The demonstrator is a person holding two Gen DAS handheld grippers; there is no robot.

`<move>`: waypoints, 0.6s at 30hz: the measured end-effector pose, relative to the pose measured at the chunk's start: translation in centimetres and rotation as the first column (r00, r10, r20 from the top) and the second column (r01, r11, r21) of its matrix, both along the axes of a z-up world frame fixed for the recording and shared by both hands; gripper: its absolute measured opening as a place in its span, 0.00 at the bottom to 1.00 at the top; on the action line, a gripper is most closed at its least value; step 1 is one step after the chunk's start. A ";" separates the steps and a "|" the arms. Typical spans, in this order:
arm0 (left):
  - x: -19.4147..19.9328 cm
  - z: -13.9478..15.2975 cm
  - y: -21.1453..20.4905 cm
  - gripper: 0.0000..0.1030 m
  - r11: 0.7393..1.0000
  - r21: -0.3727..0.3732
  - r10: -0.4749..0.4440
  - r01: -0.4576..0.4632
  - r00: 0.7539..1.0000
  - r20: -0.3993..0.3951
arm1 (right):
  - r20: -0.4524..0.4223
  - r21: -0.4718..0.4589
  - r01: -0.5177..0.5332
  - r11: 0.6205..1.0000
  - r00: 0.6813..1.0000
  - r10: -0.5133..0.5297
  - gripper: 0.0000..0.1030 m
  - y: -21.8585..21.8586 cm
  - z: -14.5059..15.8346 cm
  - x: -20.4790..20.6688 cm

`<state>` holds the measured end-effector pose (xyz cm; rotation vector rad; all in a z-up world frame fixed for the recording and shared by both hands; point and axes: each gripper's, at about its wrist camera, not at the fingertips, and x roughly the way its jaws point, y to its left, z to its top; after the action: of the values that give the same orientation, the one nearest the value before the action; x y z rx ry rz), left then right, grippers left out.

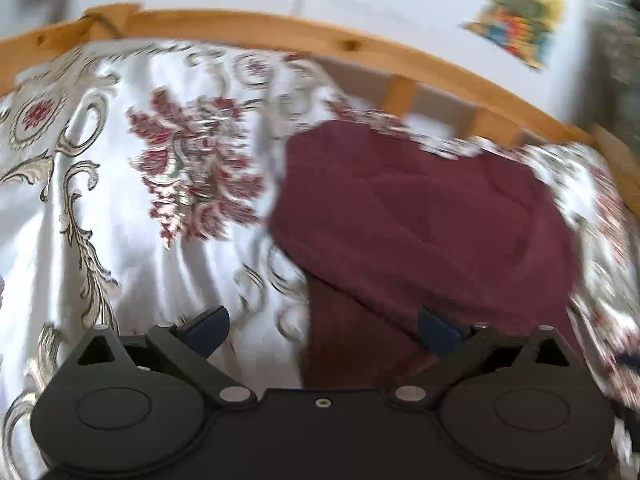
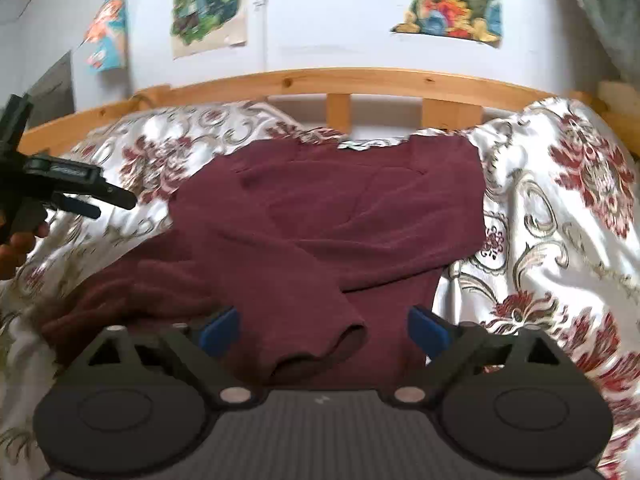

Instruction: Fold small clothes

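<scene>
A maroon sweater point(image 2: 328, 208) lies on the floral bedspread point(image 2: 560, 240), with one sleeve folded across its body and the cuff point(image 2: 320, 352) near me. My right gripper point(image 2: 324, 330) is open and empty just above the cuff. In the left wrist view the sweater point(image 1: 420, 220) fills the right half. My left gripper point(image 1: 324, 330) is open and empty over the sweater's left edge. It also shows at the left of the right wrist view point(image 2: 96, 200), held above the bedspread.
A wooden bed rail point(image 2: 320, 80) runs along the far side of the bed, also in the left wrist view point(image 1: 280, 32). Cartoon posters point(image 2: 208, 4) hang on the white wall behind. The bedspread is rumpled at the right point(image 2: 580, 160).
</scene>
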<state>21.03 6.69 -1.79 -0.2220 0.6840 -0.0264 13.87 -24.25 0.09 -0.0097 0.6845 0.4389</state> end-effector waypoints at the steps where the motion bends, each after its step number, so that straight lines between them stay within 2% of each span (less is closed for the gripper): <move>1: -1.2 0.2 -0.2 0.99 0.999 0.001 -0.032 0.032 0.999 0.004 | 0.000 -0.020 -0.020 1.000 1.000 0.020 1.00 0.1 0.6 -0.4; 4: -4.1 0.3 -1.0 0.99 0.994 0.024 -0.111 0.111 0.994 -0.006 | 0.001 -0.091 -0.068 0.994 0.998 0.068 1.00 0.7 1.8 -2.0; 7: -6.9 0.0 -1.7 0.99 0.979 0.082 -0.186 0.187 0.982 -0.024 | -0.012 -0.176 -0.116 0.977 0.993 0.116 1.00 1.3 2.3 -4.4; 10: -9.2 -0.3 -2.7 0.99 0.946 0.153 -0.282 0.284 0.959 -0.039 | -0.046 -0.274 -0.180 0.945 0.984 0.174 1.00 1.8 2.0 -6.7; 12: -10.5 -0.6 -3.7 0.99 0.908 0.216 -0.357 0.359 0.933 -0.051 | -0.064 -0.335 -0.206 0.919 0.978 0.196 1.00 2.2 1.5 -8.3; 15: -11.7 -1.8 -5.5 0.99 0.828 0.334 -0.442 0.450 0.891 -0.106 | -0.076 -0.402 -0.226 0.887 0.974 0.214 1.00 3.3 0.9 -9.6; 18: -12.2 -3.6 -7.6 0.99 0.742 0.468 -0.457 0.480 0.873 -0.170 | -0.082 -0.460 -0.231 0.857 0.972 0.218 1.00 4.4 0.0 -9.9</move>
<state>8.80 -0.88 -5.42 0.4619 0.7549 -0.3299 4.01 -19.90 0.10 -0.5494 0.8068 0.4896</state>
